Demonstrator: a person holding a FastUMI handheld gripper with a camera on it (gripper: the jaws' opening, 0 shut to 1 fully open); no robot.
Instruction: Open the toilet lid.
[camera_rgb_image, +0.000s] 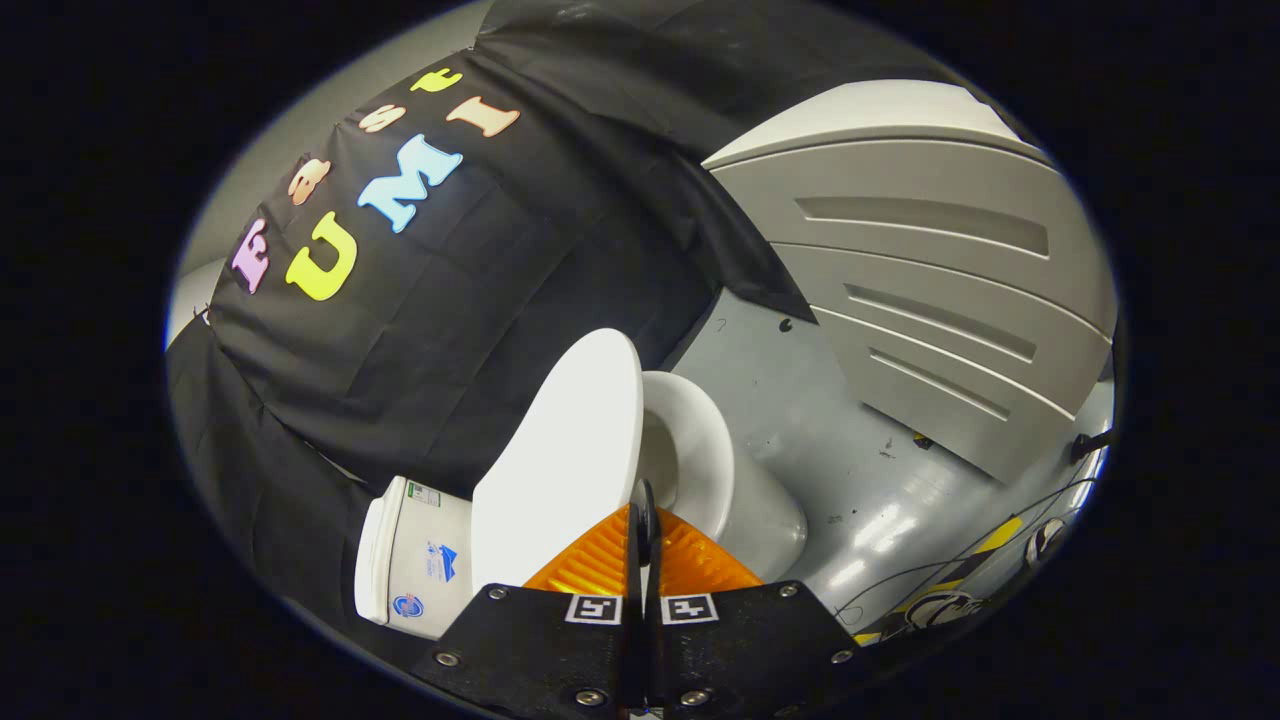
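One toilet lid (560, 450) is standing raised off the bowl (700, 465), its edge sitting between my gripper's (643, 520) fingers. Fingers are closing nearly together w/ the lid rim pinched; both appear to be pressing on it. One tank (410, 560) is sitting behind the lid, stickers on its side. Grey floor (860, 470) is showing scuffs, cables and striped tape. One grey ribbed panel (930, 300) is leaning nr the black cloth wall (480, 300).
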